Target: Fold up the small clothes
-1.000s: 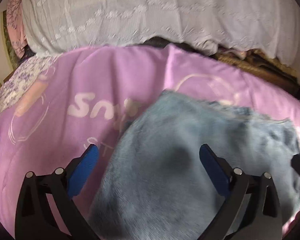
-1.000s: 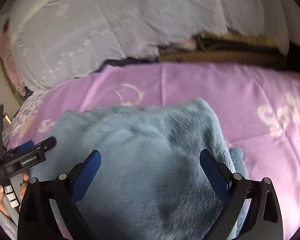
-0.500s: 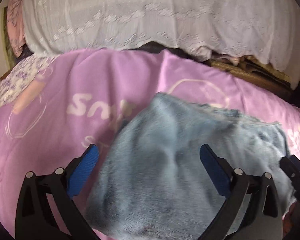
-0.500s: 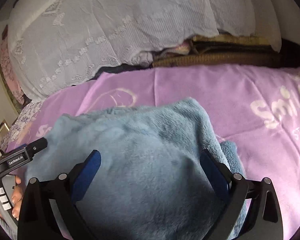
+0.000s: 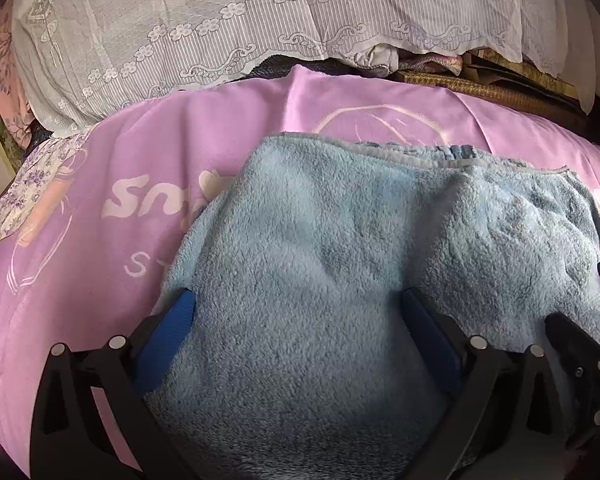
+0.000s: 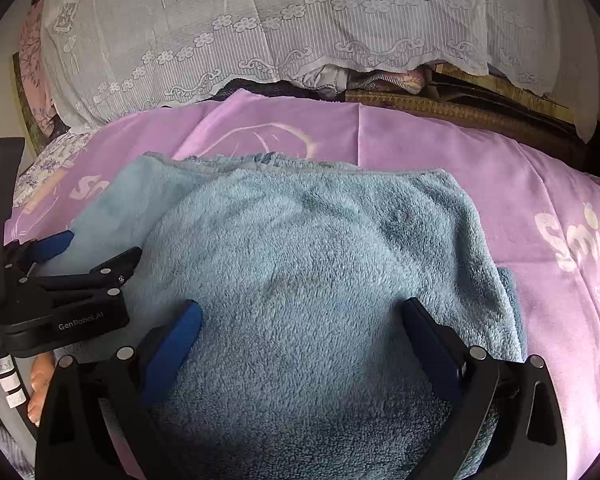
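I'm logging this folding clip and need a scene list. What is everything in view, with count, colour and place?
fleece garment: one, light blue, lying on the purple sheet under both grippers.
purple sheet: one, lilac with white print, covering the bed.
lace cloth: one, white, draped over a pile behind the sheet.
floral fabric: one, white and purple, at the sheet's left edge.
left gripper: one, black with blue pads, open over the garment.
right gripper: one, same colours, open over the garment.
hand: one, on the left gripper's handle.
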### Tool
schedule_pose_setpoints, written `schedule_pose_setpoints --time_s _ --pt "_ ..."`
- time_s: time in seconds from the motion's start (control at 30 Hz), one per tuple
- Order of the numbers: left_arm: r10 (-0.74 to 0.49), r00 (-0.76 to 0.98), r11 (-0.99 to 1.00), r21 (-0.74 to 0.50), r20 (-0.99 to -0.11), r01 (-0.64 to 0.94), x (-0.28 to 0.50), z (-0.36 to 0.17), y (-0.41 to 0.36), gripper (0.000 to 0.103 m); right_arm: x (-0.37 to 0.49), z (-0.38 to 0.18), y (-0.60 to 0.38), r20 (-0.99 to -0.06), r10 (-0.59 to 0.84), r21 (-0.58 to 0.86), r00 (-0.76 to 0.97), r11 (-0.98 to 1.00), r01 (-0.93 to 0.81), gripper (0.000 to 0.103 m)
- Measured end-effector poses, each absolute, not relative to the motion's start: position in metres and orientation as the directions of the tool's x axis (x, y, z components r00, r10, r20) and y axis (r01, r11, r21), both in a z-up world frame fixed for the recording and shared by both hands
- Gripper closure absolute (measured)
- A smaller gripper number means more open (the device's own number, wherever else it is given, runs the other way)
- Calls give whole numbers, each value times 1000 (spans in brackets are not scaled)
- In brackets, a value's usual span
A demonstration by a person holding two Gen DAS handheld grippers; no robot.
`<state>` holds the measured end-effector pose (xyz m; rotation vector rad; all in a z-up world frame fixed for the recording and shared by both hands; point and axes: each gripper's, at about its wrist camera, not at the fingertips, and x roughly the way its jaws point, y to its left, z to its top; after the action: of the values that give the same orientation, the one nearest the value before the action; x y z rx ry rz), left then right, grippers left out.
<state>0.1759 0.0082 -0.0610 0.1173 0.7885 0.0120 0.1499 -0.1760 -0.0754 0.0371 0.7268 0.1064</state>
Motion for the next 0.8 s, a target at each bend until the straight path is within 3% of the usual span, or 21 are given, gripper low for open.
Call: schedule_pose_setpoints --time_s 0.43,0.67,0.73,0.8 --pt "47 715 994 103 -697 35 177 -53 9 4 138 -65 -179 -625 121 105 771 992 -71 3" --pt "67 733 996 86 -677 -12 215 -34 25 4 163 -39 -200 -574 27 130 818 990 58 3" --pt "70 670 998 52 -739 -48 237 -55 36 4 187 -56 -213 -629 26 167 777 981 103 3" --pt "-40 576 995 -83 -817 -48 252 -78 51 4 211 -85 -227 -719 98 250 688 960 124 3"
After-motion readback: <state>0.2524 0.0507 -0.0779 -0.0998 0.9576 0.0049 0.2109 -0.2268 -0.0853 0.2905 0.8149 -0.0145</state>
